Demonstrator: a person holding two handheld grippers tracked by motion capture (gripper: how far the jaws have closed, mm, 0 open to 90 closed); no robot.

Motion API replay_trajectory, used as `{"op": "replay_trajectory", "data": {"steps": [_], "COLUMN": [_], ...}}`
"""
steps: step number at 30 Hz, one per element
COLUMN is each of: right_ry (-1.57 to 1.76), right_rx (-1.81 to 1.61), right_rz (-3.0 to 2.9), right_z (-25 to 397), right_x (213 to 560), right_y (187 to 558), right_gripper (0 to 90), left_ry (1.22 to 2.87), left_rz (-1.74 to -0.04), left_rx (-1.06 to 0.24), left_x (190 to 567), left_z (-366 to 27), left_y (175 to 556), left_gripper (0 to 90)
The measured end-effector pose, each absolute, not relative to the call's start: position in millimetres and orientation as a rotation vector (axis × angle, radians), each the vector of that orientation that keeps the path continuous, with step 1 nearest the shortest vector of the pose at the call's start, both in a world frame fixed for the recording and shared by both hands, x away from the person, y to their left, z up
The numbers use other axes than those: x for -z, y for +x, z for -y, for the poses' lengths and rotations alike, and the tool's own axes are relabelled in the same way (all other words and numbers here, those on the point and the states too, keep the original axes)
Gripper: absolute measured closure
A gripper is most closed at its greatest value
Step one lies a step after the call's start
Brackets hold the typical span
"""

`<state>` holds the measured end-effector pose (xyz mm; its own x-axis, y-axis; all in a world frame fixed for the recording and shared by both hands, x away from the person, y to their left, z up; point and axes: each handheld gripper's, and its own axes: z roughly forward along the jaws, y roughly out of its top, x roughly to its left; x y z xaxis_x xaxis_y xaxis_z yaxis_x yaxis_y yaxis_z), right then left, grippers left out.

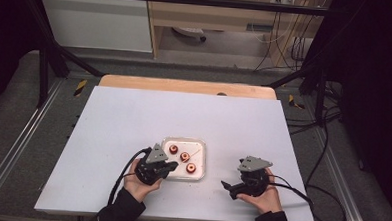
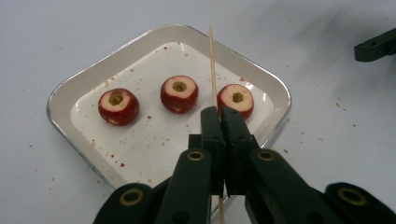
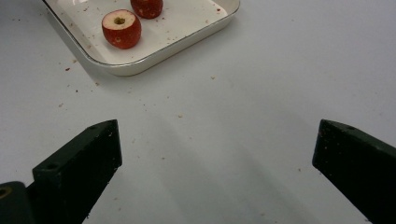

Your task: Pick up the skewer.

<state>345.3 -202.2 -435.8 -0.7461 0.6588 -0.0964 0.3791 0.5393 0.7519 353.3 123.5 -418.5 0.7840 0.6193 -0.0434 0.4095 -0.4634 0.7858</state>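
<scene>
While the left tool (image 2: 219, 112) has its jaws pinched tight on a thin wooden skewer (image 2: 212, 65), the stick runs lengthwise straight along the jaws, tip pointing away from the hand and out over the white tray (image 2: 60, 93). Its back end pokes out below the jaws toward the hand. In the left gripper view the skewer passes between the middle hawthorn (image 2: 179, 94) and the right hawthorn (image 2: 236, 100), and I can't tell if it's touching either one. The third fruit, the left hawthorn (image 2: 118, 106), sits apart at the other end of the row. All three are cored, holes facing up, spaced out in a line.

Right tool (image 3: 215, 154) is spread wide, holding nothing, low over bare surface (image 3: 261, 84) with a tray corner ahead of it at upper left.

From the high view the tray sits near the front-middle of the white surface, left tool (image 1: 169, 165) right at its near-left edge, right tool (image 1: 226, 185) off to the right, well apart. Loads of open room behind the tray and on both sides; front edge is close to both hands.
</scene>
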Motion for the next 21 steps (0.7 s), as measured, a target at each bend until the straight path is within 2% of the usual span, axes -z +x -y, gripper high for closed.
{"op": "replay_trajectory", "data": {"steps": [21], "right_ry": [0.518], "right_rx": [-0.856], "right_rz": [-2.443], "right_z": [166], "right_x": [418], "right_y": [339], "right_gripper": [11.7], "left_ry": [2.230], "left_rz": [-0.617], "left_rx": [-0.255], "left_x": [408], "left_z": [-98], "left_y": [351], "left_gripper": [88.5]}}
